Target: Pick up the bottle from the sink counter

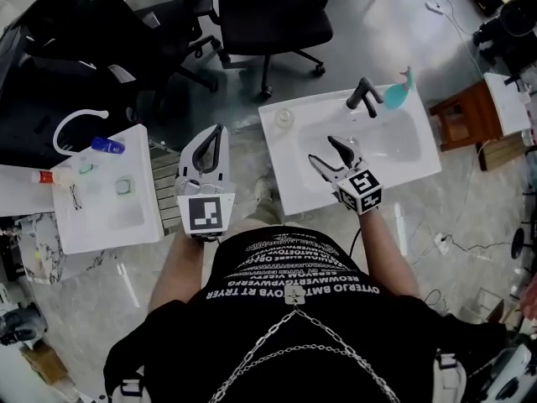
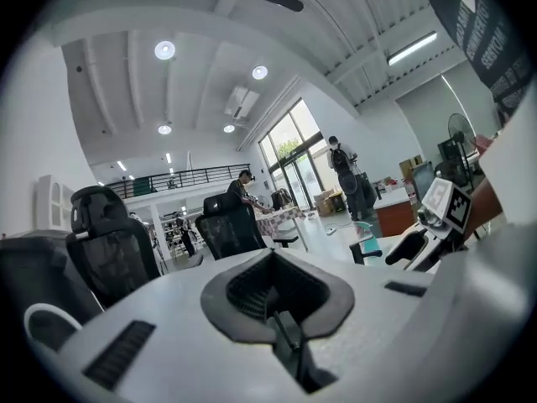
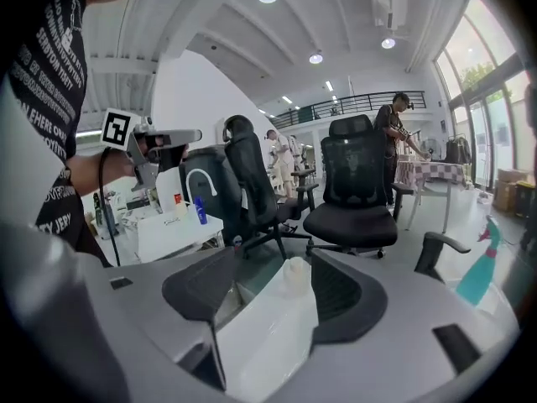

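The small, round, translucent white plastic bottle stands at the far left corner of the glossy white rectangular sink tabletop. The right gripper hovers over the tabletop, jaws apart, bottle untouched. The left gripper has its jaws closed on nothing.

Two black office chairs stand on the grey floor: one chair at top centre, a second chair at top left. A white basin unit at left carries a curved white faucet and, just beside it, a blue bottle. A teal spray bottle stands beside a black faucet. A wooden stool stands at right.
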The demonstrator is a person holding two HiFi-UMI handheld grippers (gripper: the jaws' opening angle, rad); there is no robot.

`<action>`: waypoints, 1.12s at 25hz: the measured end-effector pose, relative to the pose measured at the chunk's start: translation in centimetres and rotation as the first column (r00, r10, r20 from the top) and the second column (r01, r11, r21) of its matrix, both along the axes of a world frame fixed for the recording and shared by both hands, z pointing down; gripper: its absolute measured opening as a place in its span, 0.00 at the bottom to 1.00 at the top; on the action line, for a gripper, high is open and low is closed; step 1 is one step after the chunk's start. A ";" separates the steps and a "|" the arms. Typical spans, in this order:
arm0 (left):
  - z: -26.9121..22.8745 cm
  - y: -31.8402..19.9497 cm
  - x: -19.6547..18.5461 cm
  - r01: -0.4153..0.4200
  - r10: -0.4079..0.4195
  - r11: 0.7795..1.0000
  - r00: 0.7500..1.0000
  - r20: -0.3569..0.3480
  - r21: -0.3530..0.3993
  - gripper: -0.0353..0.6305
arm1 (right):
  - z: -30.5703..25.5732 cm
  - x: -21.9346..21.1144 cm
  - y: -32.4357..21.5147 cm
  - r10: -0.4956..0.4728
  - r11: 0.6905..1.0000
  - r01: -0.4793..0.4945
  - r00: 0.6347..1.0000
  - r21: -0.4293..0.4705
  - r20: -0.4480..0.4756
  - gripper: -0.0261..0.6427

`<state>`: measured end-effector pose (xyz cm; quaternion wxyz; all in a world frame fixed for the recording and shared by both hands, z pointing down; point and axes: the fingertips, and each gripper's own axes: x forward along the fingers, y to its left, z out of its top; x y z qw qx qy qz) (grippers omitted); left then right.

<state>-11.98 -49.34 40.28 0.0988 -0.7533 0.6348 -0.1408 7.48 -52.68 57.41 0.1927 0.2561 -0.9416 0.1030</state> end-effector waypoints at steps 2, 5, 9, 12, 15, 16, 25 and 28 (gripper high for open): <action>0.3 -1.5 -1.0 -0.002 0.002 1.000 1.000 -0.003 -0.016 0.06 | 1.7 -1.3 -1.1 -0.017 1.000 0.017 1.000 -0.006 -0.027 0.44; 0.7 -3.8 -1.8 -0.015 0.015 0.999 1.000 -0.006 -0.038 0.06 | 4.2 -2.9 -2.6 -0.032 0.999 0.031 0.998 -0.030 -0.056 0.45; 1.9 -6.0 -2.5 -0.050 0.050 0.998 0.999 -0.002 -0.050 0.06 | 7.0 -4.7 -4.6 -0.038 0.996 0.032 0.997 -0.077 -0.067 0.47; 3.1 -7.0 -3.2 -0.050 0.049 0.996 0.999 -0.015 -0.077 0.06 | 9.2 -6.1 -5.8 -0.054 0.994 0.045 0.995 -0.101 -0.089 0.49; 4.3 -7.7 -4.0 -0.045 0.044 0.993 0.999 -0.011 -0.106 0.06 | 11.3 -7.3 -7.4 -0.061 0.993 0.048 0.991 -0.107 -0.117 0.50; 4.7 -7.9 -4.3 -0.043 0.042 0.993 0.999 -0.006 -0.114 0.06 | 12.0 -7.7 -8.0 -0.060 0.994 0.046 0.990 -0.104 -0.127 0.50; 7.2 -8.0 -6.1 -0.011 0.017 0.985 0.999 0.030 -0.174 0.06 | 17.8 -11.3 -11.4 -0.106 0.991 0.085 0.970 -0.103 -0.217 0.56; 8.1 -7.8 -7.0 0.013 -0.008 0.979 1.000 0.028 -0.202 0.06 | 19.6 -12.2 -12.0 -0.122 0.987 0.094 0.965 -0.129 -0.231 0.57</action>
